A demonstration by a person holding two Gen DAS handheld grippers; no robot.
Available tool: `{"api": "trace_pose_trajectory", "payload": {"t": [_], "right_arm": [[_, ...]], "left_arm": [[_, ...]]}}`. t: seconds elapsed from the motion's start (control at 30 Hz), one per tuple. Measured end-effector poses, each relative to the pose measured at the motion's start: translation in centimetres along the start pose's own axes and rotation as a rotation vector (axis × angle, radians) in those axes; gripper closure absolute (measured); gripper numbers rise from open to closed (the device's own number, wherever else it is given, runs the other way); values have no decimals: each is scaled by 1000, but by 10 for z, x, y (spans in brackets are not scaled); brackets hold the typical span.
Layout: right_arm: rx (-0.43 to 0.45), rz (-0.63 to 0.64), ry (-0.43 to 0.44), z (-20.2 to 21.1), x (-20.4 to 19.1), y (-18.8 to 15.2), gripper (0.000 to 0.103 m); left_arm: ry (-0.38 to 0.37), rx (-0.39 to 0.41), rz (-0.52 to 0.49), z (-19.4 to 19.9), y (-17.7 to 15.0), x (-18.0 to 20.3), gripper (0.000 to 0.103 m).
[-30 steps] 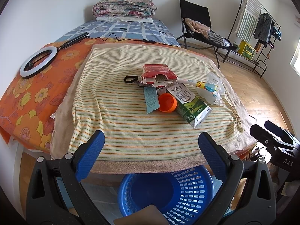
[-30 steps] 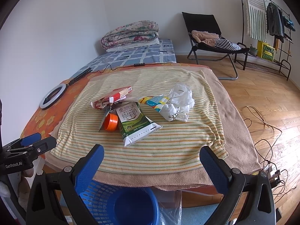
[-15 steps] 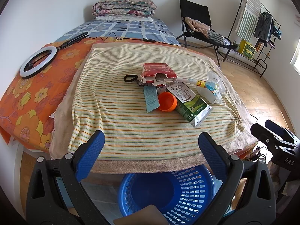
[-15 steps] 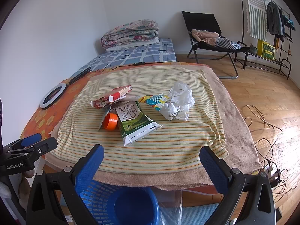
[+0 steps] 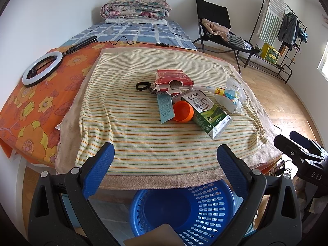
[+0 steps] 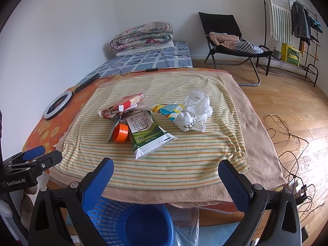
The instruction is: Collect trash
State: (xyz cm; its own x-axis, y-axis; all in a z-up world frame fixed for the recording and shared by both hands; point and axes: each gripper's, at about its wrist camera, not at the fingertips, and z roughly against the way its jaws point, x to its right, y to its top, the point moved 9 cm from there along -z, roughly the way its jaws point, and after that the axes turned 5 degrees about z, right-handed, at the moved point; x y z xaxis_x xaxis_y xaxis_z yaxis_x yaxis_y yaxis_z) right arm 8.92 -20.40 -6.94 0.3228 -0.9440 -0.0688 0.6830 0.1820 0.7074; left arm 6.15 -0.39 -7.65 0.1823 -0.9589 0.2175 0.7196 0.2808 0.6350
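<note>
Nothing has moved; both grippers, left [image 5: 165, 156] and right [image 6: 166, 172], hover with jaws spread, empty, above the blue basket [image 5: 213, 201].

You are working in a lived-in bedroom of a home. The low bed with the blue-and-white checked sheet [image 6: 151, 60] sets the scene: a folded floral quilt [image 6: 143, 35] lies at its far end by the white wall. To the right of the bed stands a black folding chair [image 6: 227, 39] heaped with clothes, and further right a black metal clothes rack [image 6: 295, 26] hung with garments, all on a wooden parquet floor [image 6: 287, 102].
</note>
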Motion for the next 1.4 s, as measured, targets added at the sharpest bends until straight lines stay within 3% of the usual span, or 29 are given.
{"api": "trace_pose_trajectory", "payload": {"t": [0.63, 1.0, 1.4], "right_arm": [[-13, -3, 1, -2, 1, -3, 0], [-70, -56, 21, -13, 11, -10, 0], [-25, -65, 38, -31, 28, -9, 0]], "left_arm": [[4, -2, -1, 1, -1, -1, 1], [8, -11, 6, -5, -9, -14, 1], [-16, -55, -7, -33, 0, -7, 1]]}}
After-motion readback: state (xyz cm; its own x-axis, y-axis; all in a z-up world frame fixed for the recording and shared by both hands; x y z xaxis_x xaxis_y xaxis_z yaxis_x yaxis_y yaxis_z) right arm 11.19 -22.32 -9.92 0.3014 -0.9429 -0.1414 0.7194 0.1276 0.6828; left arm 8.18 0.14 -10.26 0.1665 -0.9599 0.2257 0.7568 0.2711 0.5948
